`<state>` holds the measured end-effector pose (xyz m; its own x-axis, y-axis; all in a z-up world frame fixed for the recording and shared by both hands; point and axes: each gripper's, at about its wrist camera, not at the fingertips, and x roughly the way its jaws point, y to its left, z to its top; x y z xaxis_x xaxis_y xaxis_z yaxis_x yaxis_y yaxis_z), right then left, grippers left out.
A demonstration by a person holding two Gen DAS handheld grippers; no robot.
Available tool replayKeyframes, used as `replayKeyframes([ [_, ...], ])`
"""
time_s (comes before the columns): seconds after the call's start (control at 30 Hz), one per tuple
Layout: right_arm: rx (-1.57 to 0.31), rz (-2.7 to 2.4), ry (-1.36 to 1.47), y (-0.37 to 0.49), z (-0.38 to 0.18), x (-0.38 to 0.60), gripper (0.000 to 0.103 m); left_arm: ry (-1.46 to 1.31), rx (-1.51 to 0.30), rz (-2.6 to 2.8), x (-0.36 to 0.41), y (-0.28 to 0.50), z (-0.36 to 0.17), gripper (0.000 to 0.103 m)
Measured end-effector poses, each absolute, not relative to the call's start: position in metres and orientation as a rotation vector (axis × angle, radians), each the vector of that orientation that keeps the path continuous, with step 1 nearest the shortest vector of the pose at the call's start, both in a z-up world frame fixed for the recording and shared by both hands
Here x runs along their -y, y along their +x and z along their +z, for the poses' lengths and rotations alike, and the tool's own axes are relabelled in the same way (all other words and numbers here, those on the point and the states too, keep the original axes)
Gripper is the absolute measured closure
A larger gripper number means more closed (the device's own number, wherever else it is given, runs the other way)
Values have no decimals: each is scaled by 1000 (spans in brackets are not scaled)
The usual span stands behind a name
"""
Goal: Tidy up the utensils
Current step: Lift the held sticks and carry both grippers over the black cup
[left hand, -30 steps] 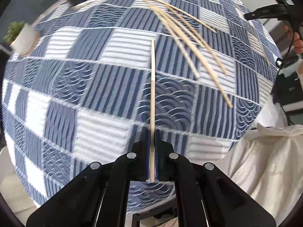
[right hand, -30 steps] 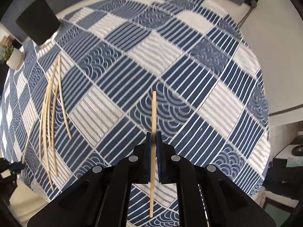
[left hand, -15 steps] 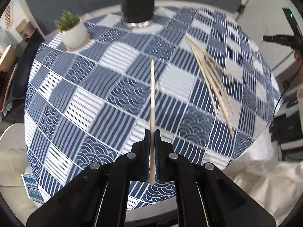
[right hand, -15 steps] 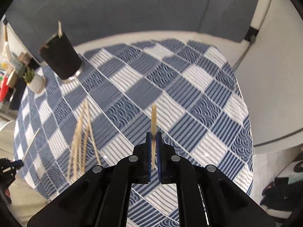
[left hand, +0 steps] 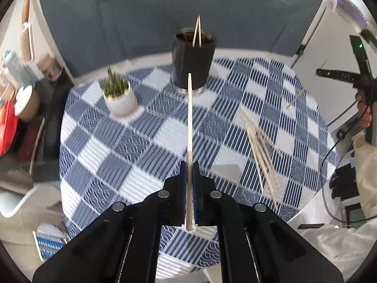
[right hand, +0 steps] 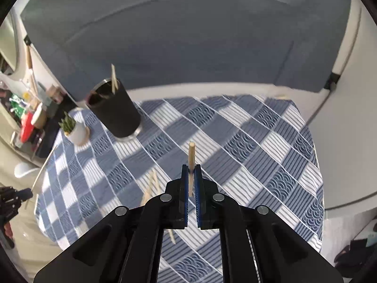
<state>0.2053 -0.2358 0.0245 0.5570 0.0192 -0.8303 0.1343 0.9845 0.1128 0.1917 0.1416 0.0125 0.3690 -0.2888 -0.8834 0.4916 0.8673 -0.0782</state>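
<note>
Cup: a black cup (left hand: 193, 63) with a metal rim and base stands upright at the far side of the bench, and two chopsticks (left hand: 197, 31) stick up out of it, leaning together at their tips. From my right side the same cup (right hand: 115, 113) sits off to the left.
Plant pot: a small white pot (left hand: 120, 100) with a green plant stands on the bench, left of the cup and apart from it.
Loose chopsticks: a bundle of chopsticks (left hand: 261, 151) lies flat on the cloth to the right of my left tool, fanned out unevenly. In my right view part of that pile (right hand: 150, 184) shows just left of the tool, mostly hidden behind it.
Bench: a round bench under a blue-and-white checked cloth (left hand: 141, 141) with striped and wave squares.
Room: a grey-blue wall panel (right hand: 188, 47) rises behind the bench; cluttered shelves stand at the far left.
Left tool: my left tool (left hand: 189, 165) is pressed together on one chopstick (left hand: 189, 118), which points straight ahead, its tip lined up with the cup's lower half; its back end pokes out behind the pads.
Right tool: my right tool (right hand: 191, 168) pinches another chopstick (right hand: 191, 153) near its blunt end, a short stub showing ahead of the pads, held above the cloth.
</note>
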Motion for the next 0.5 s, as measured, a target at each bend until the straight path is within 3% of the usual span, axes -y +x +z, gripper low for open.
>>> replayKeyframes([
  [0.23,-912,-65,177,239,69,200,98,271,-1046,-563,-136,243,56,98],
  [0.5,-862,-76,193,275,92,159,98,377,-1114,-693,-117,306,68,98],
])
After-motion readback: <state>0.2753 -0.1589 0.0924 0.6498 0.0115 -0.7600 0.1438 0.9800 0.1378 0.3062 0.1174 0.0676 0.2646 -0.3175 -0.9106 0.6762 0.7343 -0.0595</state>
